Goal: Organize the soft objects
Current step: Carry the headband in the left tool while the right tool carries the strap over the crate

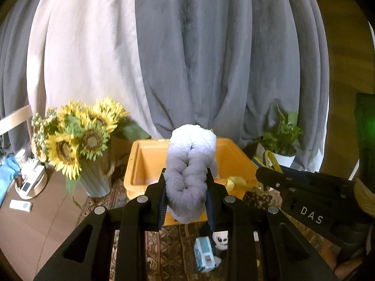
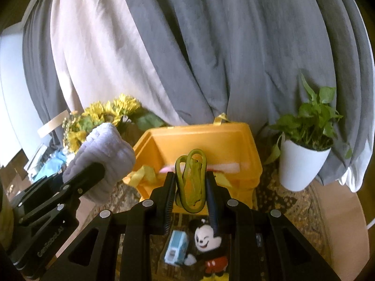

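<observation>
A rolled lavender towel [image 1: 191,164] is clamped between the narrow jaws of the left gripper [image 1: 186,182], gripped across its lower half so that the bulk stands free above the fingers and can be dropped without snagging. A loop of yellow-green strap [image 2: 191,180] is pinched in the same way by the closed jaws of the right gripper [image 2: 191,187], held upright, probably so that its loose ends are kept clear of the rim. Both soft things are carried in the air just in front of the open yellow box [image 1: 234,154], which is set on the patterned rug [image 1: 168,253], evidently as the place where they are to be gathered. A mouse plush toy [image 2: 206,245] and a small blue-and-white carton [image 2: 174,249] are left on the rug below the grippers, touching, not yet picked up. The sunflowers [image 1: 77,140] and the potted plant [image 2: 304,154] are kept off to the sides.
</observation>
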The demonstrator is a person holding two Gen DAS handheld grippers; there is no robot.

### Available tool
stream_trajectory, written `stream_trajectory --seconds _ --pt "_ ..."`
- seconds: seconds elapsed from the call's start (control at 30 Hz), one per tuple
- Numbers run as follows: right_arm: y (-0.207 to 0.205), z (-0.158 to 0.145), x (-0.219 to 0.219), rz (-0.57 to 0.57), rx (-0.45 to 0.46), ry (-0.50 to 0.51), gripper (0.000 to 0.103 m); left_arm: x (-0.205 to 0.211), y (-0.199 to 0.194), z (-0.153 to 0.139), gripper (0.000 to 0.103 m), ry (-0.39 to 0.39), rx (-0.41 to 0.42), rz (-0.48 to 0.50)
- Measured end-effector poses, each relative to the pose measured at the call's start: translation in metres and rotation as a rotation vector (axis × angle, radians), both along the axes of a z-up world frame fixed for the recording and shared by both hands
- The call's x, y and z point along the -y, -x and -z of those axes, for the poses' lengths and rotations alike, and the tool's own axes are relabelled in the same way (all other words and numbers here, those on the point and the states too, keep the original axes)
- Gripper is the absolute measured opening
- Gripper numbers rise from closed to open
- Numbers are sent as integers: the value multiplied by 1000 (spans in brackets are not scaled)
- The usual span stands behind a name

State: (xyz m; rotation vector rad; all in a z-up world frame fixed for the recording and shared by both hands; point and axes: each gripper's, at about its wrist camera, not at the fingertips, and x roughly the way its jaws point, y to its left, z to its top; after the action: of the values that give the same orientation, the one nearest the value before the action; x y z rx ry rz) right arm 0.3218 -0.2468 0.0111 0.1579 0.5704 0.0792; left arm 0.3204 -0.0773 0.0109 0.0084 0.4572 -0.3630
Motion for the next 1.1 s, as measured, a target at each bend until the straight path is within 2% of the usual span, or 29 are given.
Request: stream_trajectory --seconds 0.37,0.6,0.9,1.1 --pt "-37 -6 15 7 25 -17 26 15 -30 -15 28 10 34 -19" --pt "-65 -1 19 7 18 -19 26 21 -54 -12 28 3 35 -27" --pt "-114 19 29 14 -45 -24 26 28 -99 3 28 -15 -1 -43" --pt "-144 37 37 24 -119 -39 26 36 -123 14 28 -56 -20 -53"
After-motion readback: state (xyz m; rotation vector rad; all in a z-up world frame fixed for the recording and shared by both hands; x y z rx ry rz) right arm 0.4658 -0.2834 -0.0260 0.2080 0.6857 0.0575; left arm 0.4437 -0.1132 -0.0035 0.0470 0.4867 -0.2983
